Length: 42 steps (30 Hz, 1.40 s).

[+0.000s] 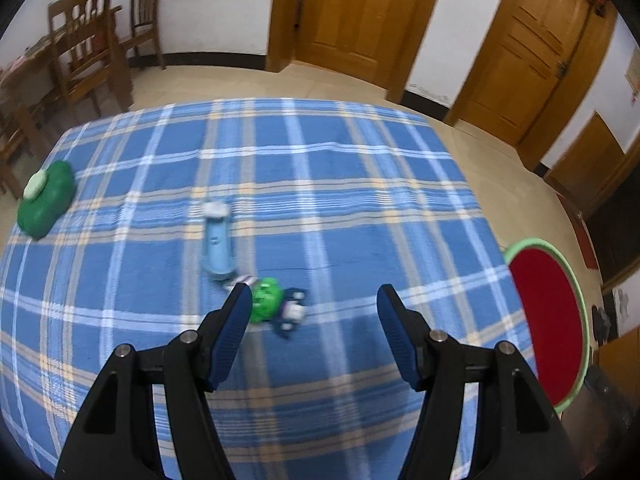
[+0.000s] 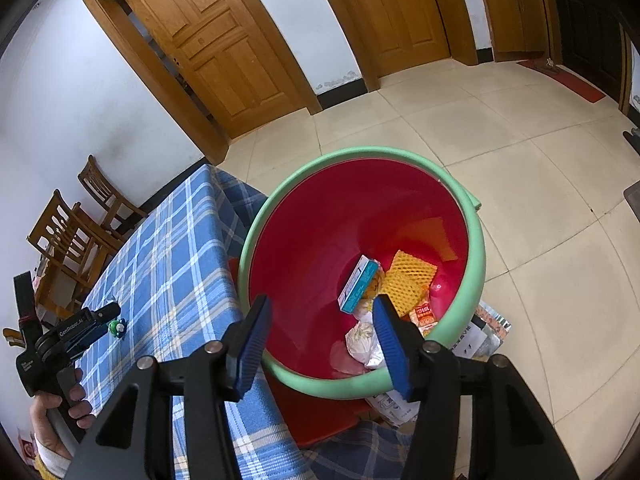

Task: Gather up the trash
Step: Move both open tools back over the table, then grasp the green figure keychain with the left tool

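Note:
In the left wrist view my left gripper is open over the blue plaid tablecloth. A crumpled green wrapper lies just by its left fingertip, with a dark blue and white scrap beside it. A light blue tube lies farther off, and a green pack with a white cap sits at the far left. My right gripper hangs open and holds nothing above the red bin with a green rim. Inside the bin lie a teal box, a yellow foam net and a white bag.
The bin stands off the table's right edge. Wooden chairs stand behind the table on the left, and wooden doors line the far wall. In the right wrist view a hand holds the left gripper. Packaging lies on the floor by the bin.

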Motion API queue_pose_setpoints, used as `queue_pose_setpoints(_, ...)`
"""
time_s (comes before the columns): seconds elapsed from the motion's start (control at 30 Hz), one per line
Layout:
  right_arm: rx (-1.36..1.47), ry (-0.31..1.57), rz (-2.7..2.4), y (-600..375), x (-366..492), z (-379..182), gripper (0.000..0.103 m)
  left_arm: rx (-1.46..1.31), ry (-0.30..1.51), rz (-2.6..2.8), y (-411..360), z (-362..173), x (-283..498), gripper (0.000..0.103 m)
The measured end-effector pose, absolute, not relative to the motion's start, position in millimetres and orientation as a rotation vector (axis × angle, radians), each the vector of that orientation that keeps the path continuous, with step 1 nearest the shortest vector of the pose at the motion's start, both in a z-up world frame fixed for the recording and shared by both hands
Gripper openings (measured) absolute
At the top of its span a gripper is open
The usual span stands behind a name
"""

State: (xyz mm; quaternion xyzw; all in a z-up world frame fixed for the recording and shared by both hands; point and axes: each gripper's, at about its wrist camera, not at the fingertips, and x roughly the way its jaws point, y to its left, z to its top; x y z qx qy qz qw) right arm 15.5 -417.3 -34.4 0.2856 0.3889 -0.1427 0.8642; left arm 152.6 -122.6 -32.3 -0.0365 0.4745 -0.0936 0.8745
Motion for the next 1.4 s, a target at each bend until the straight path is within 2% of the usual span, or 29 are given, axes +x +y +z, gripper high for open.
queue_pose_setpoints(0.3, 0.605, 0.825, -0.302, -419.1, 15.2, -38.5, 0.056, -0.087, 1.007, -0.151, -111.5, -46.3, 162.8, 0.065)
queue_pose_setpoints(0.43, 0.605, 0.825, -0.302, -419.8, 14.8, -39.0, 0.056, -0.071, 1.002, -0.131, -110.3, -52.0, 164.9, 0.049)
queue_pose_setpoints(1.0, 0.574, 0.816, -0.265, -404.5, 18.2, -25.3, 0.056, -0.087, 1.009, -0.201, -99.0, -49.3, 143.7, 0.046)
queue_pose_setpoints(1.4, 0.501, 0.786, -0.172, -362.8, 34.1, 4.4, 0.056, -0.114, 0.959, -0.174, -63.4, -23.5, 125.2, 0.046)
